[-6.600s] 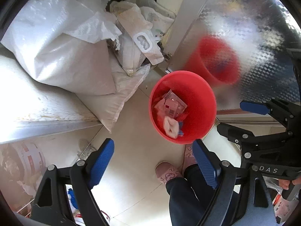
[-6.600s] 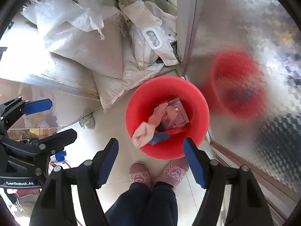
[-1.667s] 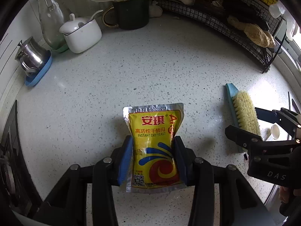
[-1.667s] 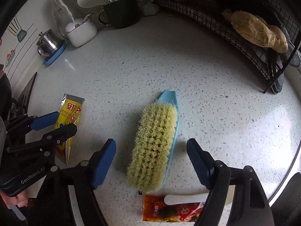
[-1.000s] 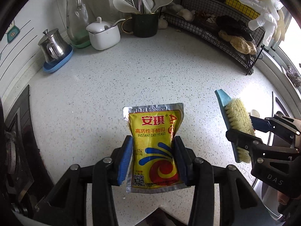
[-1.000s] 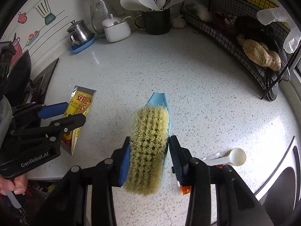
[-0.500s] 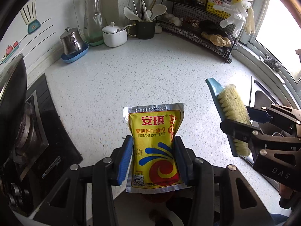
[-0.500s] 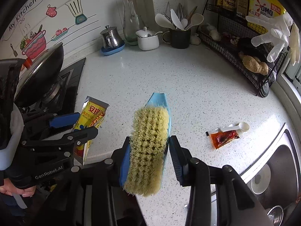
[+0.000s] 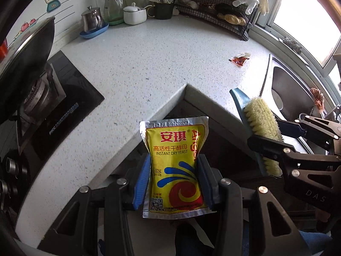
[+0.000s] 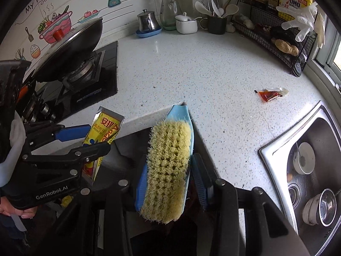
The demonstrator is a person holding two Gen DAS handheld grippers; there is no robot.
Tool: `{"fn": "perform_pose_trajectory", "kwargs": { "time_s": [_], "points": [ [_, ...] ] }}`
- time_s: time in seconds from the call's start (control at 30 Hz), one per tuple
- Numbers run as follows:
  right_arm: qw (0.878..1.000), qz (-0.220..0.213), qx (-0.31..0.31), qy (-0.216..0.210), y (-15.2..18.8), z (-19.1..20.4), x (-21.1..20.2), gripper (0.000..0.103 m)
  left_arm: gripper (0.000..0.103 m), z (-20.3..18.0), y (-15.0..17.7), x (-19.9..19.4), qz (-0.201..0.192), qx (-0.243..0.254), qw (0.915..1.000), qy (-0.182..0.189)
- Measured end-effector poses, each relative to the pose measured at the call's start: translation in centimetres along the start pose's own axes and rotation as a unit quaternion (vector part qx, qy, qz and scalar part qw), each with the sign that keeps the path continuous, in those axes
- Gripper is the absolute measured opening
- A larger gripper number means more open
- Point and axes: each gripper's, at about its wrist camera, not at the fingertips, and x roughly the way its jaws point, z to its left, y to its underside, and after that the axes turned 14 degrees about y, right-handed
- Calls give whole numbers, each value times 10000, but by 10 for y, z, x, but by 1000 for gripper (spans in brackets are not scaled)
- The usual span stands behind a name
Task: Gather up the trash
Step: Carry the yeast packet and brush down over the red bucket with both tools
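Observation:
My left gripper (image 9: 173, 181) is shut on a yellow yeast packet (image 9: 174, 162) with a silver rim, held upright past the inner corner of the white speckled counter (image 9: 138, 64). My right gripper (image 10: 169, 175) is shut on a scrubbing brush (image 10: 168, 166) with pale yellow bristles and a blue back. In the left wrist view the brush (image 9: 259, 128) and the right gripper hang at the right. In the right wrist view the packet (image 10: 104, 132) and the left gripper (image 10: 78, 140) show at the left. A red sauce sachet (image 10: 269, 93) lies on the counter near the sink.
A black gas hob (image 10: 85, 79) with a lidded wok (image 10: 70, 49) is at the left. A steel sink (image 10: 309, 166) with bowls is at the right. A kettle (image 10: 147, 22), glass jug, white pot, utensil mug and a wire rack (image 10: 277, 36) line the back.
Both grippers have drawn back from the counter, still holding the packet and the brush. The counter's inner corner, the hob and the sink have come into view.

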Motion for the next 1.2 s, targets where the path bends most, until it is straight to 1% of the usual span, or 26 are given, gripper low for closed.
{"fn": "perform_pose_trajectory", "kwargs": {
  "time_s": [0.13,0.27,0.43,0.5,0.67,0.93,1.07,1.2],
  "points": [
    [9995,164,48,-255,24,13,6,37,42,6,28,10,195,-152,9997,48],
    [9989,434,-6,-188,46,24,22,37,42,14,51,29,430,-308,9985,124],
    [9971,736,8,-199,70,34,57,37,42,28,76,70,747,-397,9963,178],
    [9959,872,55,-225,80,38,79,37,42,35,86,90,812,-396,9958,158],
    [9936,1122,90,-88,107,49,141,37,43,64,109,149,991,-572,9932,226],
    [9902,1360,300,-46,140,65,255,37,43,105,146,265,1261,-625,9891,438],
    [9880,1471,453,115,156,66,309,37,43,115,158,320,1384,-668,9864,580],
    [9852,1551,689,218,170,56,344,37,43,119,169,359,1564,-586,9833,716]
  ]
}}
